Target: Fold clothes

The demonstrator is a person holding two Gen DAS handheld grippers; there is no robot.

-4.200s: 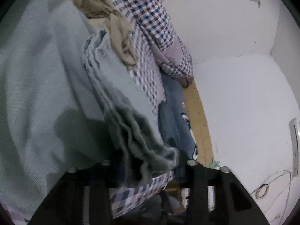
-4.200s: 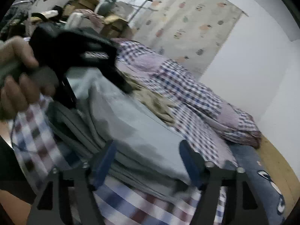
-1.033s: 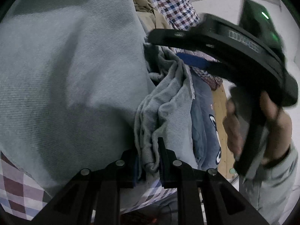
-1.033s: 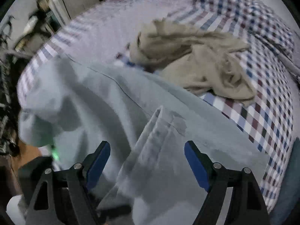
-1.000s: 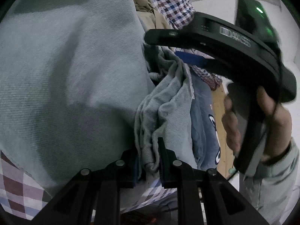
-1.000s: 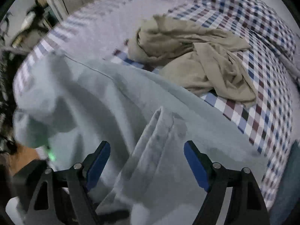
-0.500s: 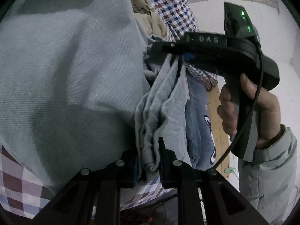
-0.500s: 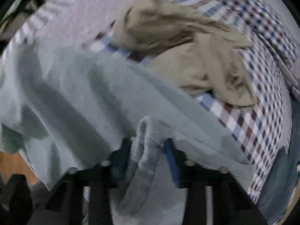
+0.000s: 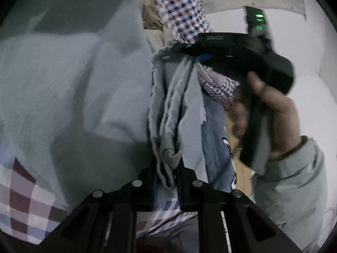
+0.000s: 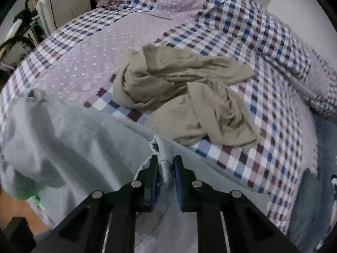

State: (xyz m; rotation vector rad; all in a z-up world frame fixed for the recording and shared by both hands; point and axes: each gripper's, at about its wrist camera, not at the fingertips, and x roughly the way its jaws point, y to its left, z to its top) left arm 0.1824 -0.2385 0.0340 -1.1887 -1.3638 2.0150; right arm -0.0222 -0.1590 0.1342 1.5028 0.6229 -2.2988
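Spreading across the near side of the bed (image 10: 84,67), the grey garment (image 9: 69,88) is kept taut along one bunched edge. That edge is pinched by the left tongs (image 9: 168,168), clenched on the gathered cloth, and farther along by the right tongs (image 10: 165,168), likewise clamped, so it can be carried as one line. A crumpled beige garment (image 10: 185,97) is left beyond.

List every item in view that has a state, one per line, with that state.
left gripper: shut on a bunched edge of the grey garment.
right gripper: shut on another edge of it.
grey garment: spread over the bed, edge gathered in folds.
beige garment: crumpled, unfolded, on the checked bedspread.
green light on the right gripper's body: lit.
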